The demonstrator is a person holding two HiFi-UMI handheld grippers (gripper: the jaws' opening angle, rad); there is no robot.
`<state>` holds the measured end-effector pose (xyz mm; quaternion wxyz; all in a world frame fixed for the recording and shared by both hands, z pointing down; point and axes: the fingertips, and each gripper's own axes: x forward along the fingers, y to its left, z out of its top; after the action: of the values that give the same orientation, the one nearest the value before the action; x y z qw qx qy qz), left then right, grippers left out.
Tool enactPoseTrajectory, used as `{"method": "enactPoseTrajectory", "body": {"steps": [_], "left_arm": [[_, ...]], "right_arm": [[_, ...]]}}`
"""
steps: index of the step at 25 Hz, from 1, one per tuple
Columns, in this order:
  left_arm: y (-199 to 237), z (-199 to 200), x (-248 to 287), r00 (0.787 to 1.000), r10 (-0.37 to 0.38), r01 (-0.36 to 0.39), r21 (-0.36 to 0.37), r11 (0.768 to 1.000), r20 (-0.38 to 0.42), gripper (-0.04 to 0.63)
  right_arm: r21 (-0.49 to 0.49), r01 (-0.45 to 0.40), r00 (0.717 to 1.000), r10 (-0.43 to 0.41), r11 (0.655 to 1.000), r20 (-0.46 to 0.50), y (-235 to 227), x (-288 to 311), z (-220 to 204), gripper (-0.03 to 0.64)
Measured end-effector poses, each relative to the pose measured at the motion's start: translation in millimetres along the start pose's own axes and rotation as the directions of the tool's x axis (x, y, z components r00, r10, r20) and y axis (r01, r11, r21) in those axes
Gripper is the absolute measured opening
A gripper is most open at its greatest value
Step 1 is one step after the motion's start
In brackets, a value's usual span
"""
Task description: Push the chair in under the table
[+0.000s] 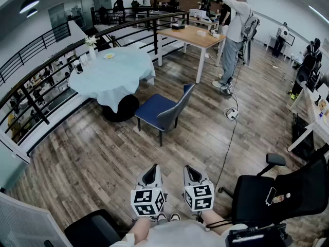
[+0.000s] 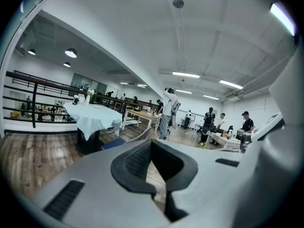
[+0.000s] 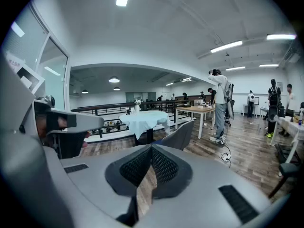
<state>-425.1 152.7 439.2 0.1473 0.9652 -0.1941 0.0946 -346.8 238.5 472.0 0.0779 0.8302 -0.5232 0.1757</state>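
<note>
TOOLS: left tool and right tool clenched, empty, bottom centre | TARGET: chair at frame centre, well apart from both, pulled out from round counter at upper left | STEP (judged): approach | METHOD: seat both closed tips evenly on backrest, push level toward counter, keep clear of cloth.

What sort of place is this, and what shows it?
Probably an open-plan office on a mezzanine: a wooden desk, a black office chair, and a railing overlooking a lower floor.
</note>
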Motion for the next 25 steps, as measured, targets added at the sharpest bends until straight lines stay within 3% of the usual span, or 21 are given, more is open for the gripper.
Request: {"method": "enactPoseTrajectory", "body": {"steps": [25], "left_arm": [[50.2, -7.3, 14.1, 0.998, -0.002, 0.001, -0.009, 1.0, -0.058, 0.003]], "right_arm": [[0.037, 0.048, 0.998, -0.047, 0.998, -0.042, 14.8, 31.4, -3.7, 0.017]]}}
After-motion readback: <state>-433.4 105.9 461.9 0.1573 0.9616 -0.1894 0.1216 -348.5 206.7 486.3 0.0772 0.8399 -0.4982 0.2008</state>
